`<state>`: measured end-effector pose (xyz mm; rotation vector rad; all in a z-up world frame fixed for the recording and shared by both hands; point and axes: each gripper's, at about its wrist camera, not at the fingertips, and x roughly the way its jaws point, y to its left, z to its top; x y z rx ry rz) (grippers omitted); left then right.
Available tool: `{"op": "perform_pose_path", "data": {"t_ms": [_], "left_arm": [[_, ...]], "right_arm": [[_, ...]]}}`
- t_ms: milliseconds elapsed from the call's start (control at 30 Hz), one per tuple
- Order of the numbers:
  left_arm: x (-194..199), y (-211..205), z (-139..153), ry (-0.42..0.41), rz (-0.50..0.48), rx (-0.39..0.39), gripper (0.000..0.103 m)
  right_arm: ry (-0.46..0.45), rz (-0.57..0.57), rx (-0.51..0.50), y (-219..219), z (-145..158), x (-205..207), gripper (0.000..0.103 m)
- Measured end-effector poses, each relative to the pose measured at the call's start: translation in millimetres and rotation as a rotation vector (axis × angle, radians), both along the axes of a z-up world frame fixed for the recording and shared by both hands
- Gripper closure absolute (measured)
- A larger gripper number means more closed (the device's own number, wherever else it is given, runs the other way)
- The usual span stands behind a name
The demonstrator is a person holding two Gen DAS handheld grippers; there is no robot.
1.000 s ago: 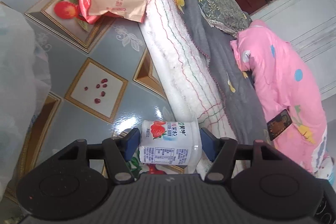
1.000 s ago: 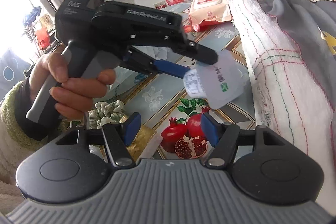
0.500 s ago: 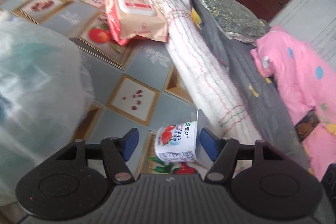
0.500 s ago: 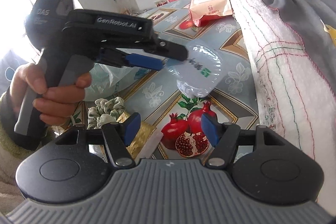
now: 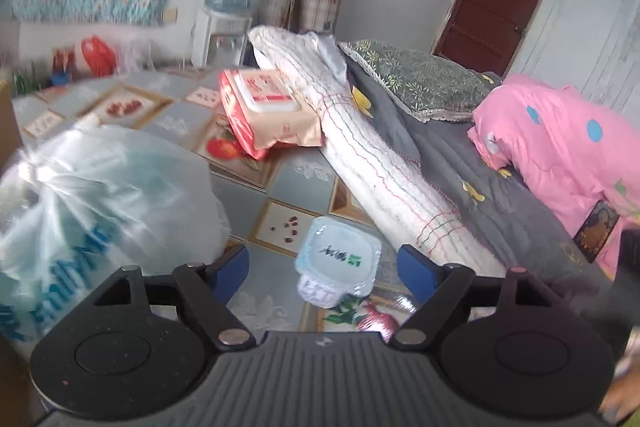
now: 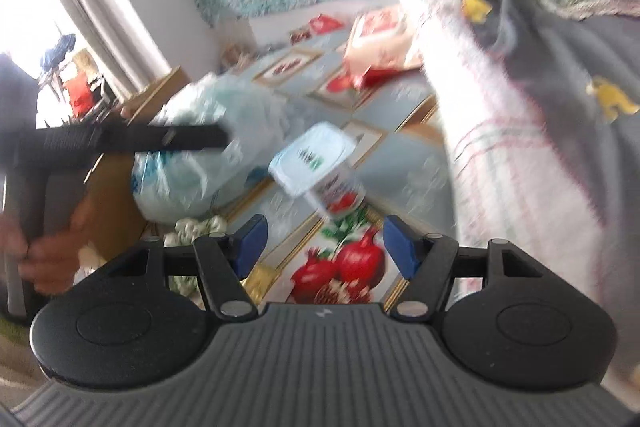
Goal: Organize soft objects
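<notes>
Left claw (image 5: 323,267) jaws are opening – blue pads are standing well clear of the yogurt cup (image 5: 338,267), nothing pressing on it. The cup is sitting between the pads in the left wrist view, foil lid facing up, tilted; in the right wrist view it is showing as blurred and leaning (image 6: 318,173), over the patterned desk (image 5: 308,183) – cannot tell whether it is touching the surface. Right claw (image 6: 322,245) is standing open, nothing between its pads, hanging over the pomegranate print on the desk cover. A hand (image 6: 48,251) is gripping the left tool's handle at the left edge of the right wrist view. A clear plastic bag (image 5: 100,195) with blue lettering is lying on the desk left of the cup. A wet-wipes pack (image 5: 266,115) is leaning against a rolled white blanket (image 5: 376,179) at the desk's far side. Beside the roll a grey quilt (image 5: 452,163) and a pink dotted garment (image 5: 560,155) are lying. A white scrunchie (image 6: 196,227) is lying near the bag, just beside the right claw's left pad.
</notes>
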<state>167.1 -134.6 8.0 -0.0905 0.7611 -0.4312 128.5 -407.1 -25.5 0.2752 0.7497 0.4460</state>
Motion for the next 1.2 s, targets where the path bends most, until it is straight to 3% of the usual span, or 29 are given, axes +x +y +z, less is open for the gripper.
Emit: {"op": "perform_pose_path", "data": {"t_ms": [100, 367, 467, 767, 933, 1100, 1200], "left_arm": [[-11.4, 2.5, -2.7, -0.046, -0.023, 0.046, 0.014], [-9.2, -18.6, -26.9, -0.098, -0.098, 0.131, 0.014], [1.2, -24.9, -35.7, -0.094, -0.096, 0.142, 0.014], [24.6, -45.1, -55.1, -0.050, -0.143, 0.189, 0.014], [33.1, -54.5, -64.0, -0.041, -0.145, 0.231, 0.019], [35.9, -58.3, -67.1, -0.039, -0.154, 0.215, 0.037], [34.1, -60.2, -67.2, -0.053, -0.150, 0.216, 0.038]], "right_arm": [[0.001, -0.053, 0.025, -13.0, 5.4, 7.3, 0.039], [0.126, -0.086, 0.211, -18.4, 4.9, 48.7, 0.039], [0.170, -0.092, 0.262, -9.6, -2.2, 69.5, 0.041], [0.260, -0.110, 0.283, 8.5, -32.7, 115.3, 0.050], [0.286, -0.094, 0.317, 11.5, -46.1, 121.2, 0.060], [0.277, -0.087, 0.343, 7.2, -50.2, 121.2, 0.069], [0.263, -0.079, 0.349, 7.0, -49.7, 120.2, 0.073]]}}
